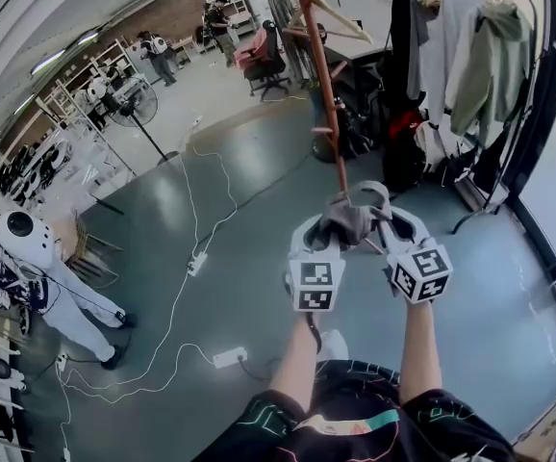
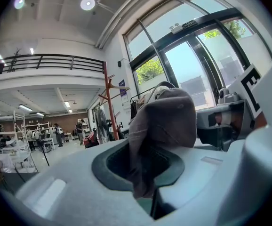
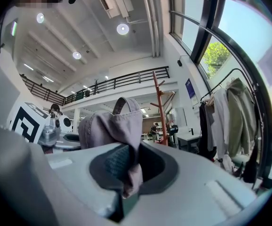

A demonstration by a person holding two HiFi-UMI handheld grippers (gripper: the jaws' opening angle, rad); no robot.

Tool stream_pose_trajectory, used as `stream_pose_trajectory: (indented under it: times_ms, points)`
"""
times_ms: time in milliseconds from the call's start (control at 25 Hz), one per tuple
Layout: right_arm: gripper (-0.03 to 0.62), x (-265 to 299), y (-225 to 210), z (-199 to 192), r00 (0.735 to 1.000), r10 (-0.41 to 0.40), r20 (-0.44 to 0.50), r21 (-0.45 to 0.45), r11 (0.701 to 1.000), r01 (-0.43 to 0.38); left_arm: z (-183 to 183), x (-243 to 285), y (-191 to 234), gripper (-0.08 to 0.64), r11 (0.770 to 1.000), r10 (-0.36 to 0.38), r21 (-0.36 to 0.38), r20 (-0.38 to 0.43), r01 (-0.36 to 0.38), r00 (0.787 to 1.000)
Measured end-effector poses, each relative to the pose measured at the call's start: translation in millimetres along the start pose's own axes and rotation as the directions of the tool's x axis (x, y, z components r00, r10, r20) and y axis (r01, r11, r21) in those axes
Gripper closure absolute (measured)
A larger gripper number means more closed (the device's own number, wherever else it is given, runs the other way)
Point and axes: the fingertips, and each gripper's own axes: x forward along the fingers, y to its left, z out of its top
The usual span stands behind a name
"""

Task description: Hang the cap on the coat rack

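Cap (image 1: 350, 218) is held in the air between both grippers. The left gripper (image 1: 324, 231) jaws pinch one edge of the fabric and the right gripper (image 1: 386, 227) jaws pinch the other. Rack (image 1: 324, 85) stands just ahead; cap not yet on a peg, so raising and hooking remain.

The room is bright. Sunlight comes through the big windows (image 2: 192, 74), and round ceiling lights (image 3: 122, 29) glow. Picture edges bend and go dark. Near things look blurry.
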Motion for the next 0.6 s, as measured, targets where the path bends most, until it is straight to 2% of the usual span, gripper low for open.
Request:
stream_pose_trajectory:
  times_ms: [280,600]
  points:
    - [0.566,23,-2,-10,1.000,0.002,-0.018,0.010,1.000,-0.002,-13,17,10,0.503,1.000,-0.019,-0.014,-0.010,0.019,1.000]
    - [0.566,62,-44,-31,0.997,-0.046,-0.063,0.039,0.998,0.049,-33,79,14,0.503,0.996,-0.080,-0.042,-0.036,0.079,0.996]
